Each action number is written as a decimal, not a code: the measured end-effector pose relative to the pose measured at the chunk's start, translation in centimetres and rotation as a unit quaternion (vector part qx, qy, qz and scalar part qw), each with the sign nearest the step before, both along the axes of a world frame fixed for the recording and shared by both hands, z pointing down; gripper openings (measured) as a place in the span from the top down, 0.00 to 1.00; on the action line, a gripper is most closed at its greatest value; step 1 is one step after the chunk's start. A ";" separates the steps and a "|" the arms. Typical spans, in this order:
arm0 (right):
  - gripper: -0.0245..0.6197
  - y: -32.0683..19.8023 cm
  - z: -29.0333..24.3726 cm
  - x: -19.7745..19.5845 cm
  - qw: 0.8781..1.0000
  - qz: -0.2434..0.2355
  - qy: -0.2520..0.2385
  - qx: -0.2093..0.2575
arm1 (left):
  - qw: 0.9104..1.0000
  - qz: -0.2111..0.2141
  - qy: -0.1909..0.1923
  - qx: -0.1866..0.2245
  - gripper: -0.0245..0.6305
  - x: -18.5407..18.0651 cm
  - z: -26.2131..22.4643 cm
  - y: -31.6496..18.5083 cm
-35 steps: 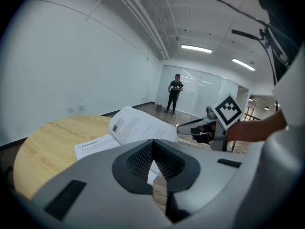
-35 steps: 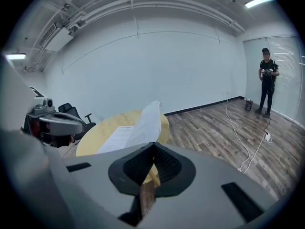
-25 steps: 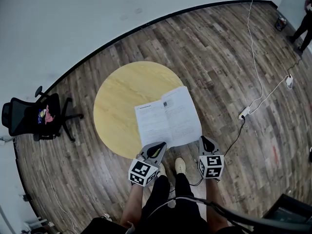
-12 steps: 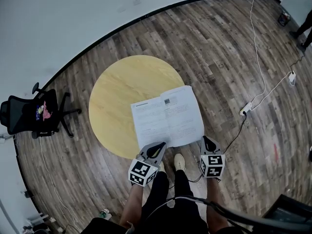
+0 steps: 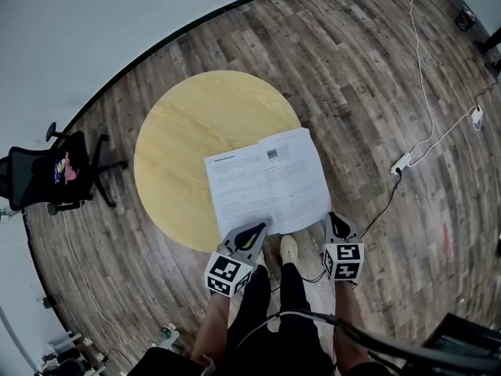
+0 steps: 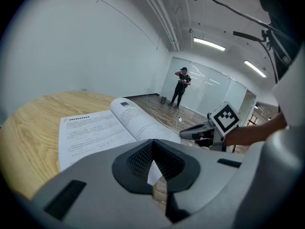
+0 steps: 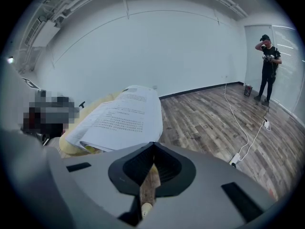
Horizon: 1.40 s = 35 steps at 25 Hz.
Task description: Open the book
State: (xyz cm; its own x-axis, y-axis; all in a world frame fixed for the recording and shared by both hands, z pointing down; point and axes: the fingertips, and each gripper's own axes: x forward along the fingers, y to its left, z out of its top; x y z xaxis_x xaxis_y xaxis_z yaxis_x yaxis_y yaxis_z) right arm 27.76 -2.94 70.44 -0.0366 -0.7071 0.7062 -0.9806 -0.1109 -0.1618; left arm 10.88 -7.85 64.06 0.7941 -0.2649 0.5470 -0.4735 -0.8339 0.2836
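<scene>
The book (image 5: 266, 182) lies open, white printed pages up, at the near edge of the round yellow table (image 5: 188, 124). Its right-hand pages overhang the table's rim. My left gripper (image 5: 257, 229) is shut and empty, its tips just short of the book's near left corner. My right gripper (image 5: 332, 219) is also shut and empty, off the book's near right corner, over the floor. In the left gripper view the open book (image 6: 105, 128) spreads ahead of the shut jaws (image 6: 153, 142), with the right gripper (image 6: 187, 133) to the right. The right gripper view has the book (image 7: 121, 116) above the shut jaws (image 7: 153, 145).
A black office chair (image 5: 43, 178) stands left of the table. A white cable and power strip (image 5: 401, 163) lie on the wooden floor to the right. A person (image 7: 267, 66) stands far off by the glass wall. My own shoe (image 5: 289, 247) is between the grippers.
Both grippers have sunk a little before the table's near edge. The book lies open as before and sits slightly higher in the head view.
</scene>
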 end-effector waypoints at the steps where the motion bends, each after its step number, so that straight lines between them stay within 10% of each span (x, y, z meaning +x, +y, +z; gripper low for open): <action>1: 0.95 0.1 0.3 -0.1 1.000 0.000 -0.002 -0.003 | 1.000 -0.002 -0.001 -0.003 0.96 -0.1 0.3 0.1; 22: 0.95 0.5 2.4 -0.5 1.000 0.009 -0.013 -0.022 | 1.000 -0.005 -0.011 -0.014 0.96 -0.8 1.4 -0.1; 35: 0.64 1.1 2.8 0.2 0.998 0.029 -0.028 -0.038 | 1.000 -0.004 -0.011 -0.012 0.96 -0.5 1.1 0.0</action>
State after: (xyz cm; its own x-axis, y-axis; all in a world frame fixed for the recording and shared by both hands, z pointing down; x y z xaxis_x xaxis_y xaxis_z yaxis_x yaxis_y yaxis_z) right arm 27.92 -1.84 73.26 -0.0385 -0.6540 0.7555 -0.9617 -0.1810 -0.2057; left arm 10.34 -7.85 65.15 0.7794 -0.2570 0.5714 -0.4862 -0.8233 0.2929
